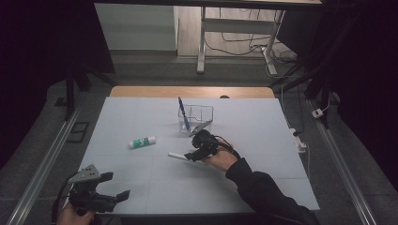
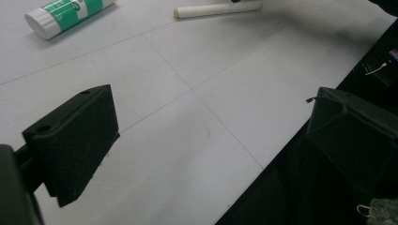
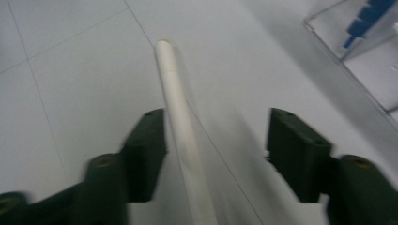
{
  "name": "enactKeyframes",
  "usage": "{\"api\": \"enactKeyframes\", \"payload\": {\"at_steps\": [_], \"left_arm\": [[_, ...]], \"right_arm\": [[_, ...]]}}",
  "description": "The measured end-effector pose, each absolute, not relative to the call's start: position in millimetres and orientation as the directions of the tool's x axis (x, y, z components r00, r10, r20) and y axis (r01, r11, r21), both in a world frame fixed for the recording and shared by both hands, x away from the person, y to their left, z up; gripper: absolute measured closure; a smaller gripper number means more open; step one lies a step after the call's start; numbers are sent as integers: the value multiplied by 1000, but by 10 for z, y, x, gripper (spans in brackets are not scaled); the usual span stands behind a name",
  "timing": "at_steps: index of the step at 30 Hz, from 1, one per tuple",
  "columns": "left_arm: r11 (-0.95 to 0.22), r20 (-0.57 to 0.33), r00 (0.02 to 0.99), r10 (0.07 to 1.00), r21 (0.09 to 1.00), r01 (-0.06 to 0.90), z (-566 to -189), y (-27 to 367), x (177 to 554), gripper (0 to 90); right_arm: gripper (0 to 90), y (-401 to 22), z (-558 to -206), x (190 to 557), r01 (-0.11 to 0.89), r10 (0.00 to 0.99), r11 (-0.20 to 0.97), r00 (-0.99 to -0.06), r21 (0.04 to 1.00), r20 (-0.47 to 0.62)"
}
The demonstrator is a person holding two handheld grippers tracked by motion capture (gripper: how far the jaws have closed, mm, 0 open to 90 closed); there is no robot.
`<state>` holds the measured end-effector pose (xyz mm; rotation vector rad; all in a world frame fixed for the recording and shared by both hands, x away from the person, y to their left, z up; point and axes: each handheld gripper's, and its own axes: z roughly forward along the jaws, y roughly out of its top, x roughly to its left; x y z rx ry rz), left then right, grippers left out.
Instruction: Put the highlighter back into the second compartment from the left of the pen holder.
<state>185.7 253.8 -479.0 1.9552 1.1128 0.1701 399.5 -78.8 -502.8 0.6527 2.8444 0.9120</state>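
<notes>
High view: right gripper [image 1: 191,156] sits over the near end of a white cylindrical stick [image 1: 177,155] lying flat mid-table, in front of a clear plastic box [image 1: 197,118] holding a blue pen [image 1: 183,114]. Left gripper [image 1: 117,186] hovers at the near-left table edge, jaws apart, empty.

Left gripper view: stick [image 2: 217,9] far off, beside a green-and-white glue stick [image 2: 68,14].

Right gripper view: jaws spread, stick [image 3: 180,122] between them, close against the left finger [image 3: 148,143], clear of the right one.

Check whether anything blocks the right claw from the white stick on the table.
Nothing visible does. The right claw stands open with the white stick lying between its jaws, close to one of them. The clear holder sits beyond, off to the side.
</notes>
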Motion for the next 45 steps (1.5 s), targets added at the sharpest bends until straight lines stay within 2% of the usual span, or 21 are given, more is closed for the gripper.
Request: {"api": "enactKeyframes", "payload": {"at_steps": [4, 7, 11, 15, 16, 22, 27, 35, 45], "left_arm": [[-236, -275, 593, 756, 732, 640, -4791, 2539, 1858, 23], [-236, -275, 594, 756, 732, 639, -4791, 2540, 1858, 23], [-236, -275, 594, 756, 732, 639, -4791, 2541, 1856, 23], [-237, -275, 595, 756, 732, 639, -4791, 2541, 1854, 23], [-238, -273, 595, 756, 732, 638, -4791, 2542, 1853, 24], [-239, -273, 597, 755, 733, 637, -4791, 2542, 1852, 25], [-240, -273, 599, 753, 733, 636, -4790, 2540, 1850, 25], [-241, -272, 600, 752, 735, 634, -4790, 2542, 1849, 26], [-241, -271, 601, 752, 735, 633, -4789, 2544, 1847, 26]], "right_arm": [[152, -674, -5084, 3998, 362, 405, 744, -913, 562, 53], [88, -609, -5136, 4002, 349, 388, 762, -920, 546, 47], [41, -546, -5212, 3994, 327, 371, 788, -929, 522, 22], [62, -512, -5245, 4004, 313, 358, 799, -934, 514, 13], [92, -504, -5242, 3998, 303, 354, 805, -935, 510, -4], [497, -523, -5169, 3985, 267, 327, 815, -944, 514, -28], [763, -532, -5147, 3964, 227, 278, 830, -960, 510, -25], [791, -528, -5137, 3946, 216, 267, 840, -963, 499, -33], [793, -593, -4996, 3936, 227, 294, 778, -956, 585, -21]]}}
